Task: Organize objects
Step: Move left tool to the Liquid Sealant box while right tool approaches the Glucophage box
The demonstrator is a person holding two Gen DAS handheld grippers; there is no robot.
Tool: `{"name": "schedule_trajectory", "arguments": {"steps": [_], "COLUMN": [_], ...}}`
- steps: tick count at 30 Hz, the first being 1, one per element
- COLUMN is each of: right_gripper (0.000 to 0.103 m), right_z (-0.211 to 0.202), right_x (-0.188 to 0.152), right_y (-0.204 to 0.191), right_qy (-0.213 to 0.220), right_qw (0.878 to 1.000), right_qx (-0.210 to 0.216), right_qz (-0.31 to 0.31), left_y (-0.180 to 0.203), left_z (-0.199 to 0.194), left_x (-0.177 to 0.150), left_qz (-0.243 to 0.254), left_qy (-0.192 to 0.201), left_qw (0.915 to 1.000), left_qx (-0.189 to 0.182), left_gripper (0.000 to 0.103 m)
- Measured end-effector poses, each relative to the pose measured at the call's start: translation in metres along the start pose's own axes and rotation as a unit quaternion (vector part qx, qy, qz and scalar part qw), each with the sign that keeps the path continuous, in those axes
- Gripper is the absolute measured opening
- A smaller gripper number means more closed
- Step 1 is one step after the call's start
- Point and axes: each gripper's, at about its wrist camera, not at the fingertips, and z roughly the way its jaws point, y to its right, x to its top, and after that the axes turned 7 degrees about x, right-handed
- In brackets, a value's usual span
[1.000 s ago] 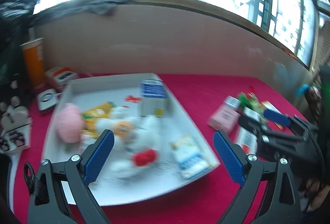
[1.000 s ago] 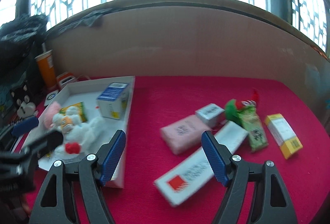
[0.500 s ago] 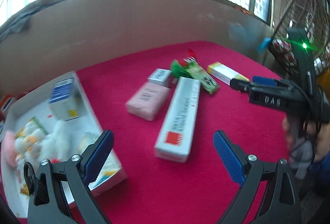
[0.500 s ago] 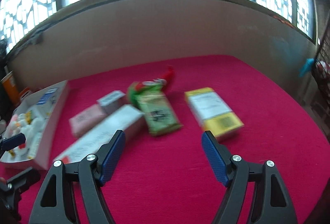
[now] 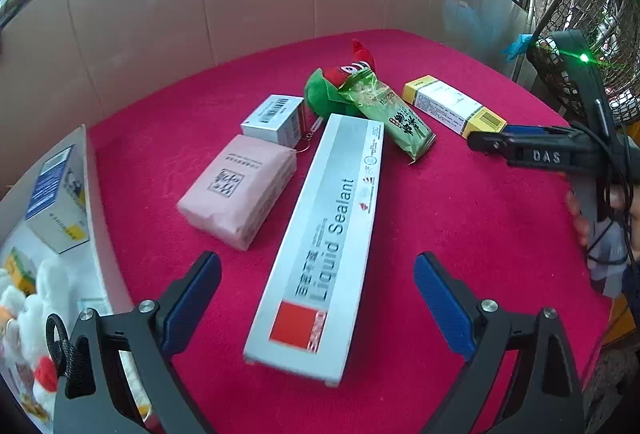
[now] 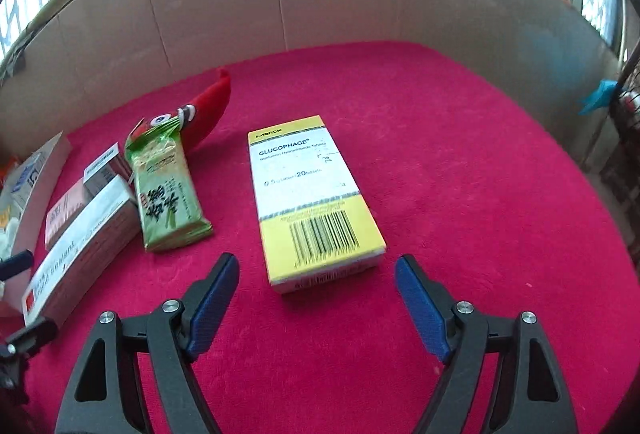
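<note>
The left gripper (image 5: 316,298) stands spread over the near end of the long sealant box (image 5: 320,246) on the red cloth (image 5: 460,218) — nothing pinched. The right gripper (image 6: 318,294) gapes too, empty, just short of the yellow tablet box (image 6: 312,198); the white tray (image 5: 94,218) lies left.

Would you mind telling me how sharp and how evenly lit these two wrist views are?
Left wrist view: the sealant box reads clearly, slightly smeared at its near end; the windows top left blow out white. Right wrist view: the yellow box has legible print, softer toward its barcode; daylight glares through the windows. Both views bend the wall into a fisheye curve.
</note>
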Motion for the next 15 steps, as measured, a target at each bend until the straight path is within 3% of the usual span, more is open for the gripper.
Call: {"name": "schedule_trajectory", "arguments": {"steps": [8, 10, 11, 15], "right_gripper": [0.086, 0.085, 0.085, 0.081], "right_z": [0.022, 0.025, 0.026, 0.023], "right_x": [0.022, 0.023, 0.022, 0.021], "right_y": [-0.011, -0.016, -0.019, -0.02], "right_qy": [-0.014, -0.02, -0.022, -0.02], "right_qw": [0.999, 0.998, 0.998, 0.997], "right_qx": [-0.001, -0.004, -0.007, -0.005], "right_qz": [-0.042, -0.056, -0.065, -0.069], "left_y": [0.007, 0.01, 0.011, 0.013], "left_z": [0.025, 0.03, 0.032, 0.029], "left_x": [0.011, 0.011, 0.01, 0.007], "left_qz": [-0.015, -0.01, -0.007, -0.001], "left_qy": [-0.018, -0.023, -0.025, -0.019], "left_qw": [0.9997, 0.9997, 0.9996, 0.9998], "left_qx": [0.003, 0.006, 0.009, 0.009], "left_gripper": [0.097, 0.092, 0.085, 0.08]}}
